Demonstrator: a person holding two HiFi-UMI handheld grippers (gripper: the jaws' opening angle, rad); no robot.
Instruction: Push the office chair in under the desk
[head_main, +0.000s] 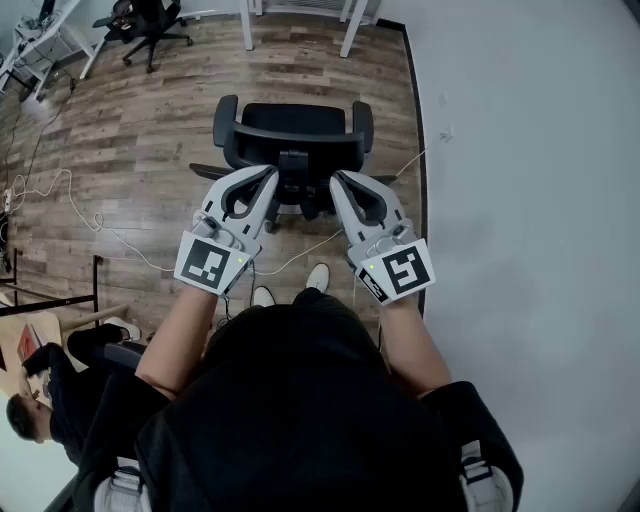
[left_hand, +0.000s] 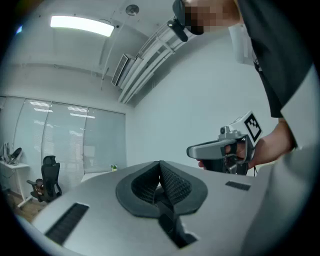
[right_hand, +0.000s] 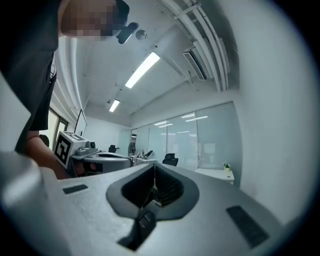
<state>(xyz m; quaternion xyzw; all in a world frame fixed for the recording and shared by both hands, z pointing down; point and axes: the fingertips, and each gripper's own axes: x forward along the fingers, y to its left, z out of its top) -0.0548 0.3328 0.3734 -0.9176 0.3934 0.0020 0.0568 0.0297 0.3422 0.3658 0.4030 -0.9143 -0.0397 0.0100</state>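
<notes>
- A black office chair (head_main: 290, 140) with armrests is seen from above on the brown wooden floor (head_main: 130, 150).
- The chair is set right in front of the person, with its back turned toward the person.
- A plain white wall (head_main: 530, 150) is found just beside the chair, on the right of the head view.
- Two white furniture legs (head_main: 247, 25) are seen past the chair at the top of the head view. The chair is kept apart from them.
- The grey left gripper (head_main: 268, 178) and the grey right gripper (head_main: 338, 182) are held out side by side, and both are pointed level.
- In the head view their tips are seen over the back of the chair. It cannot be told if the chair is touched.
- In the left gripper view, the dark ribbed pads (left_hand: 172, 182) of the left gripper are pressed together, and nothing is held between them.
- In the right gripper view, the jaws of the right gripper are closed tight too, and nothing is held there.
- A thin white cable (head_main: 98, 226) is laid in loops on the floor, left of the chair.
- A second black office chair (head_main: 150, 22) is seen far off in the top left corner.
- A seated person in dark clothes (head_main: 45, 385) is seen at the bottom left edge.
</notes>
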